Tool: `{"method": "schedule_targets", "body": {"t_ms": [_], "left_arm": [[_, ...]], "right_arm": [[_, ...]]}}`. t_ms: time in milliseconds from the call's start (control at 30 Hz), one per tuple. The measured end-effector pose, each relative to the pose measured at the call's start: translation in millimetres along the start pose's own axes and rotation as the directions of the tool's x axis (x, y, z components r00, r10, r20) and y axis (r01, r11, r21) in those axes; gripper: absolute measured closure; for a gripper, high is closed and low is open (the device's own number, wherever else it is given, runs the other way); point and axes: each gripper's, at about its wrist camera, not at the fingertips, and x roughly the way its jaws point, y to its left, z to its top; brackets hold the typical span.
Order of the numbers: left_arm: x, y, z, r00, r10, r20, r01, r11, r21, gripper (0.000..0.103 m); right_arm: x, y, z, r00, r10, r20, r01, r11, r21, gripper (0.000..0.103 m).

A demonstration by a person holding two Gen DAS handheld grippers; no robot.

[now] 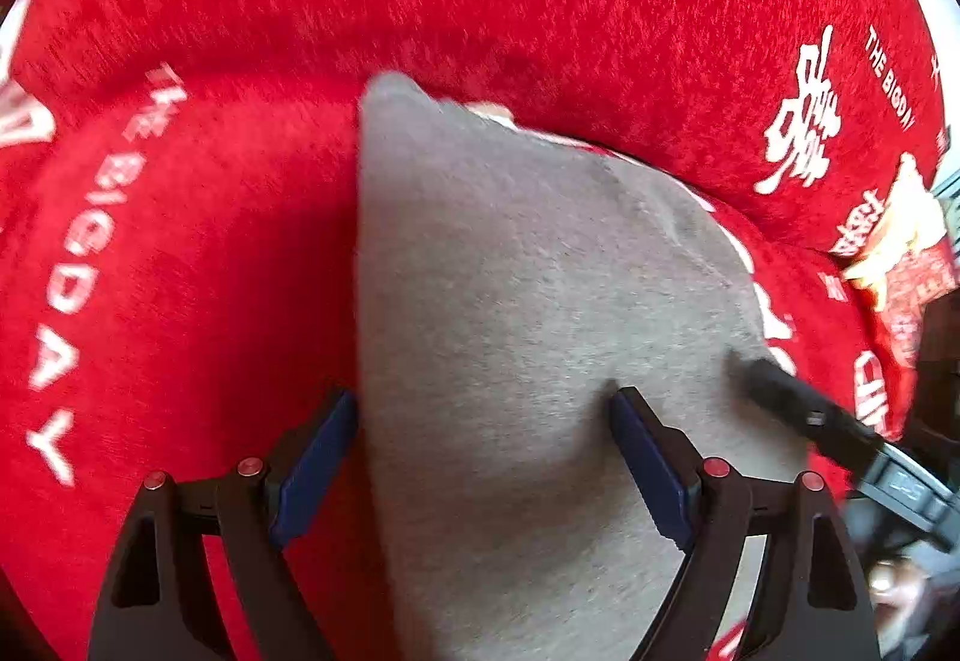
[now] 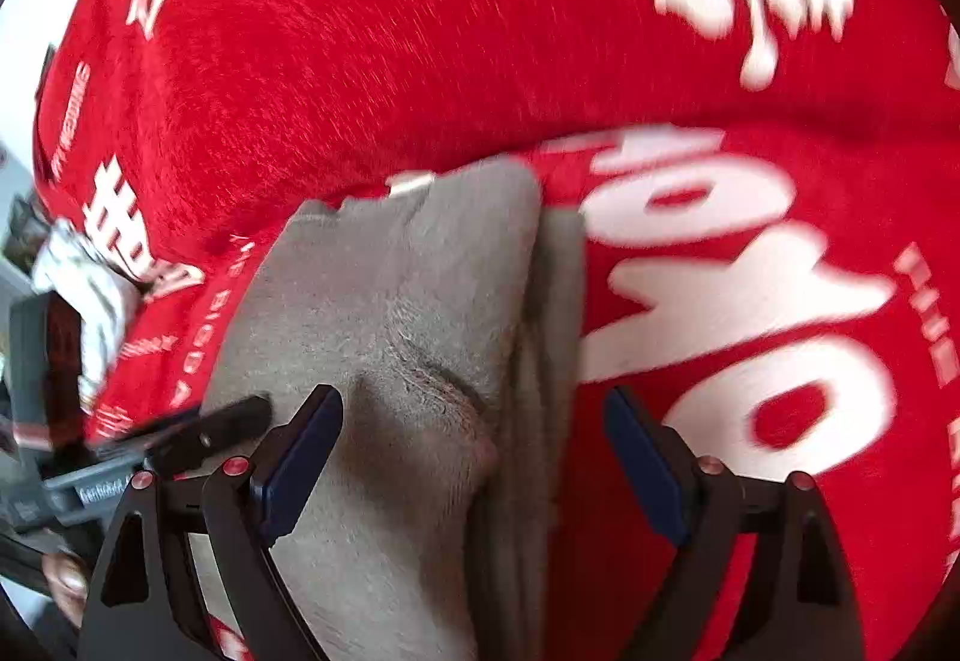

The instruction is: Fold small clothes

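Note:
A small grey garment (image 1: 528,313) lies folded on a red fleece blanket (image 1: 180,253) with white lettering. My left gripper (image 1: 483,457) is open just above it, its fingers astride the garment's left edge. In the right wrist view the garment (image 2: 396,301) shows stacked folded layers along its right edge. My right gripper (image 2: 474,457) is open above that edge, holding nothing. The right gripper's finger (image 1: 798,409) reaches onto the garment's right side in the left wrist view. The left gripper's finger (image 2: 210,421) shows at the left of the right wrist view.
The red blanket (image 2: 750,271) rises in a thick fold behind the garment in both views. A red and yellow packet (image 1: 900,253) lies at the blanket's right edge. Something white (image 2: 84,277) lies at the blanket's left edge in the right wrist view.

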Motion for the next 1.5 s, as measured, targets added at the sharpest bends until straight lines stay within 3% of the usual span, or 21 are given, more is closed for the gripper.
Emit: {"method": "schedule_targets", "body": {"t_ms": [67,133,200,267,367,600,1100,1500], "left_arm": [[6.8,0.1,0.5,1.000,-0.023,-0.020,0.022,1.000,-0.012,0.016],[9.7,0.5,2.1,0.999,-0.043,-0.030,0.042,0.999,-0.015,0.016],[11.6,1.0,3.7,0.998,-0.058,-0.027,0.057,0.998,-0.020,0.021],[10.9,-3.6,4.5,0.999,-0.051,-0.015,0.051,0.999,0.014,0.030],[2.1,-11.2,2.3,0.999,-0.037,0.025,0.036,0.997,0.062,0.044],[-18.8,-27.9,-8.1,0.997,0.021,0.074,-0.033,0.987,0.157,0.053],[-47.2,-30.9,-37.3,0.995,0.047,0.082,-0.061,0.983,0.176,0.054],[-46.2,-30.1,-34.7,0.995,0.057,0.079,-0.070,0.983,0.169,0.056]], "right_arm": [[17.4,-3.3,0.2,0.997,0.052,-0.050,-0.050,0.998,0.036,0.012],[26.9,-0.2,0.7,0.998,0.033,-0.048,-0.033,0.999,0.014,0.013],[31.7,4.2,1.8,0.998,0.045,-0.053,-0.045,0.999,-0.005,0.021],[35.0,12.5,1.7,0.996,0.065,-0.066,-0.067,0.997,-0.028,0.042],[27.4,20.3,-1.6,0.996,0.079,-0.051,-0.081,0.996,-0.046,0.055],[8.2,41.6,-10.0,0.999,0.039,-0.008,-0.039,0.995,-0.089,0.057],[-14.3,68.4,-35.7,1.000,0.005,-0.006,-0.006,0.991,-0.135,0.058],[-14.5,75.6,-35.8,1.000,-0.013,0.005,0.014,0.989,-0.146,0.058]]}}
